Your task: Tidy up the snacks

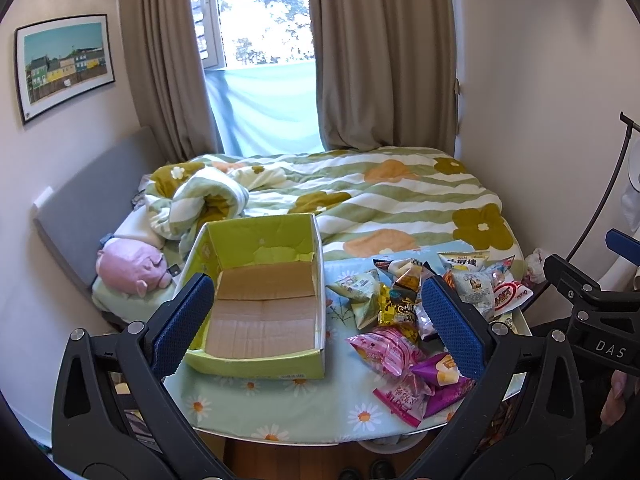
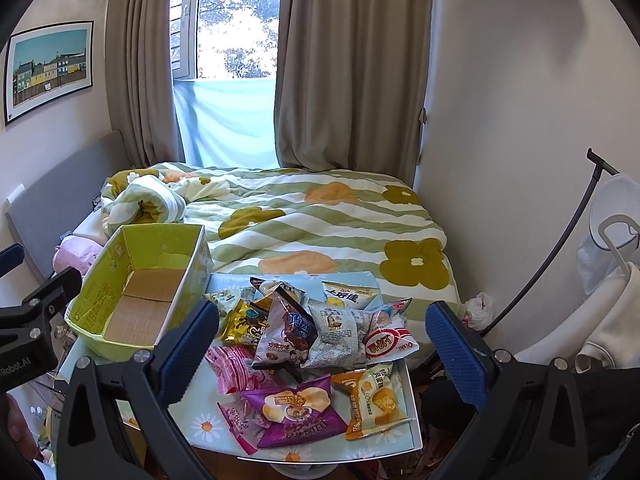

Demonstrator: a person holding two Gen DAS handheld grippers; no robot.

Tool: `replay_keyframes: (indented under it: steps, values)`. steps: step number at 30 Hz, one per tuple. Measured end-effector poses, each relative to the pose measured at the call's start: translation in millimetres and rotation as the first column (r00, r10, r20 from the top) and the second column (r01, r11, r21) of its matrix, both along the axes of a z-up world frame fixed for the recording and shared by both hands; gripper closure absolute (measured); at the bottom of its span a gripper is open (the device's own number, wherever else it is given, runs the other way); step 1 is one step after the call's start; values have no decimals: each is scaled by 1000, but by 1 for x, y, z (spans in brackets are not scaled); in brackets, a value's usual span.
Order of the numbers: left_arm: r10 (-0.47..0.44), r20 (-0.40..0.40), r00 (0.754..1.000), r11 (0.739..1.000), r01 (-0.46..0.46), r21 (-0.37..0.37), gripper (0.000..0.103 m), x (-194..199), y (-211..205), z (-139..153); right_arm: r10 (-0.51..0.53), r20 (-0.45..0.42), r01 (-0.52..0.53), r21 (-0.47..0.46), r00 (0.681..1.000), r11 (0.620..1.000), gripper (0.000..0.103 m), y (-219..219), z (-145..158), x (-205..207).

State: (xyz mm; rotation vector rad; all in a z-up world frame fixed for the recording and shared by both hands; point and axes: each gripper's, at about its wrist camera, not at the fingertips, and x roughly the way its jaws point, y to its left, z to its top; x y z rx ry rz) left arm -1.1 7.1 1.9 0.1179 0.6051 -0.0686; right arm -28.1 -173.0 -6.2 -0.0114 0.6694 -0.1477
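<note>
- Cardboard box [image 1: 260, 300], green-walled, sits frame-centre on the tabletop [image 1: 280, 408]; snack packets [image 2: 312, 336] are heaped beside it.
- Left gripper [image 1: 316, 324] and right gripper [image 2: 320, 348] both gape wide, holding nothing.
- "DAS" reads on the right gripper's body.

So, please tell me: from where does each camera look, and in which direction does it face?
Left wrist: sits on the left gripper, above the table's near edge, facing the bed and window; its two open fingers frame the empty cardboard box; the right gripper's body shows at right.
Right wrist: sits on the right gripper, facing likewise; open fingers frame the snack pile.
Shared: box, snacks, table, bed, curtains.
</note>
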Motion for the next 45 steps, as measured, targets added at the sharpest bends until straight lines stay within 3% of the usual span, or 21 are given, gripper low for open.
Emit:
replay_keyframes:
  steps: [15,20,26,31,37,45]
  values:
    - [-26,-10,1000,1000,26,-4,1,-4,-1,-4,-3,0,3,-1,1000,1000,0,-1,0,-1]
    - [-85,-68,994,996,84,-18,1,4,-4,-12,-31,-16,31,4,999,1000,0,-8,-2,-3]
    - [-207,-176,962,978,206,-27,1,19,-27,-50,-103,-66,104,18,992,994,0,-39,-14,-10]
    - [-263,-264,928,965,260,-45,1,23,-60,-93,-150,-131,152,3,980,988,0,-70,-44,-13]
    - [-255,-356,899,967,237,-95,1,19,-92,-138,-132,-209,134,-4,969,991,0,-108,-86,-7]
    - [-190,-430,883,981,153,-119,1,16,-144,-193,-19,-310,34,43,951,999,0,-142,-148,15]
